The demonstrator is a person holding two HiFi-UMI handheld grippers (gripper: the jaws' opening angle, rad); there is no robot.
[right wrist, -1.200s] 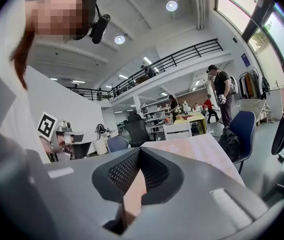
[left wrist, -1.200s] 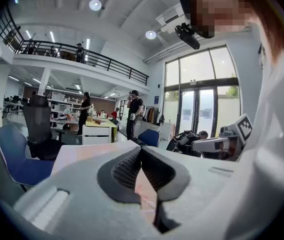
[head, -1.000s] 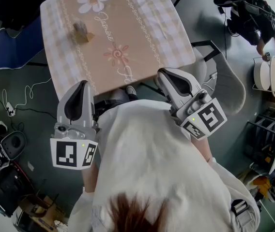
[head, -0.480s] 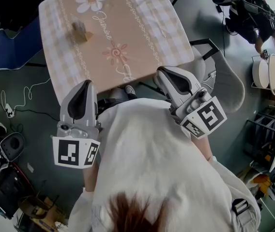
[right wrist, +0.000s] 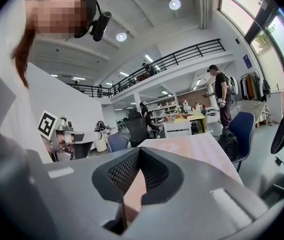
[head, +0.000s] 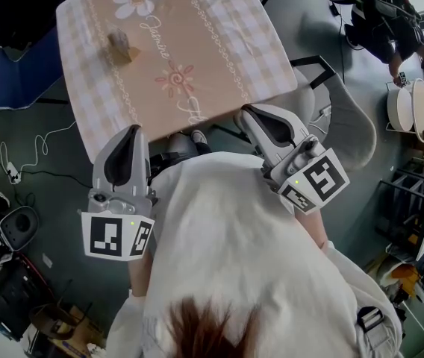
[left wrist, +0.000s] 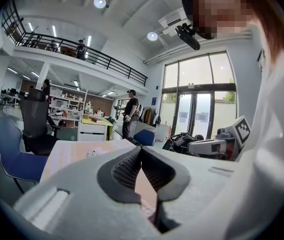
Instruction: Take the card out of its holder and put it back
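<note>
On the far left of the pink checked tablecloth (head: 219, 43) stands a small wooden card holder (head: 120, 45) with a card in it. Both grippers hang below the table's near edge, close to the person's white shirt and well short of the holder. My left gripper (head: 135, 128) is shut with nothing in it; its jaws meet at the tips in the left gripper view (left wrist: 141, 149). My right gripper (head: 246, 111) is likewise shut and empty (right wrist: 139, 149). The holder does not show in either gripper view, only the table top (left wrist: 77, 151) beyond the jaws.
A blue chair (head: 7, 73) stands left of the table and a grey chair (head: 350, 129) right of it. Cables (head: 25, 155) and black gear (head: 3, 233) lie on the floor at left. Racks and round trays (head: 413, 114) line the right side.
The left gripper has edged a little forward and right. The table sits slightly higher and further left in the head view. Both grippers stay shut.
</note>
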